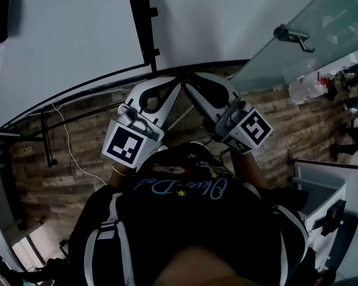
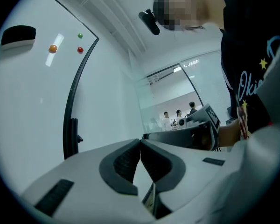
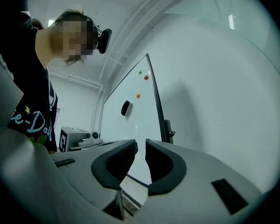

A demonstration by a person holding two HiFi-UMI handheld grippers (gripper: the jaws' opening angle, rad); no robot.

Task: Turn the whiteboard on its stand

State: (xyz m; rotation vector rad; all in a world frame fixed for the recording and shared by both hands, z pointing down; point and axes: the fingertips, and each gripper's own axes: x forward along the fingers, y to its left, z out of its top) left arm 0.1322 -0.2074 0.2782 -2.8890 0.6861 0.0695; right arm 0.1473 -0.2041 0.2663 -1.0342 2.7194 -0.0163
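Dark grey pads on my left gripper (image 2: 140, 143) meet at the tips with nothing between them. My right gripper (image 3: 141, 146) has a narrow slit between its pads, also with nothing in it. In the head view the two sit side by side, left gripper (image 1: 174, 84) and right gripper (image 1: 191, 83), tips almost together. Both aim at the board's lower right corner and stop short of it.

The board (image 1: 59, 46) stands upright just ahead and to my left, its white face turned toward me. Its black frame (image 1: 138, 22) rises straight up at the right edge, with a clamp (image 1: 150, 14) on that post. The bottom rail runs off to the left, out of the picture, so I cannot tell which side is the long one. An eraser (image 2: 18, 34) and three magnets (image 2: 52, 48) cling high on the face. To the right of the board is a glass wall (image 1: 304, 58), and under it a plank floor (image 1: 83, 142).
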